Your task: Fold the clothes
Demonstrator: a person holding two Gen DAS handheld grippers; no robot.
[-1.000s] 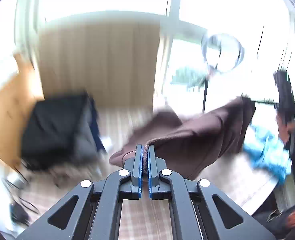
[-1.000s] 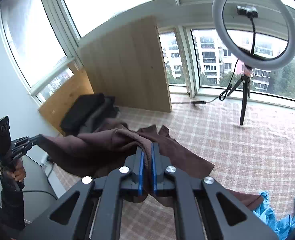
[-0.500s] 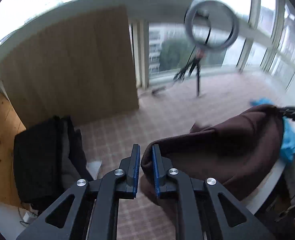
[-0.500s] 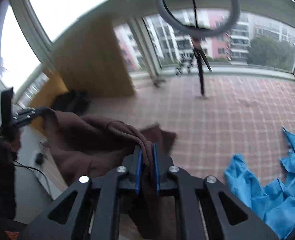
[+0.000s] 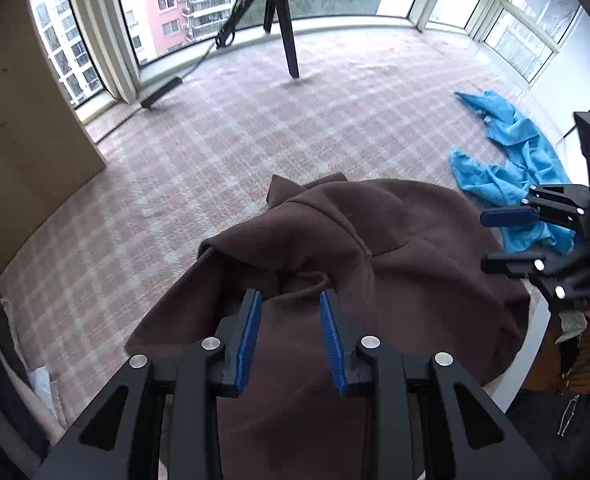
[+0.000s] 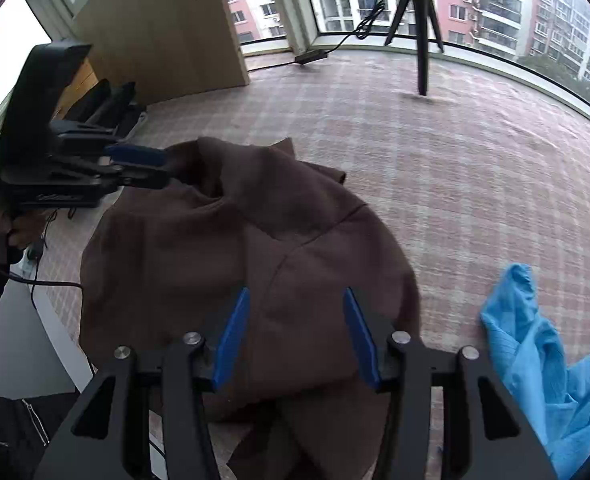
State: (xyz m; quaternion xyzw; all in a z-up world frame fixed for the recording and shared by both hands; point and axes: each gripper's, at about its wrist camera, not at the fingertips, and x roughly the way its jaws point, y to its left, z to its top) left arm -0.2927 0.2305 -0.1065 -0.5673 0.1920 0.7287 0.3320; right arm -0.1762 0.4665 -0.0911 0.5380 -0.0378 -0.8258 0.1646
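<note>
Below our left claw (image 5: pixel 290 336) and right claw (image 6: pixel 295 336), both gaping and empty, lies the brown hoodie (image 5: pixel 359 264); next we regrasp an edge to fold

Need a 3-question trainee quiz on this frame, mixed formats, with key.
1. True or false: the left gripper is clamped shut on the brown hoodie.
2. Multiple choice: the blue garment lies (A) on top of the brown hoodie, (B) on the checked surface beside the hoodie on the right gripper's side, (C) in the right gripper.
3. Fill in: the black stand by the windows is a ____.

Key: 1 false, both grippers show open jaws over the hoodie. 2 B. 3 tripod.
</note>
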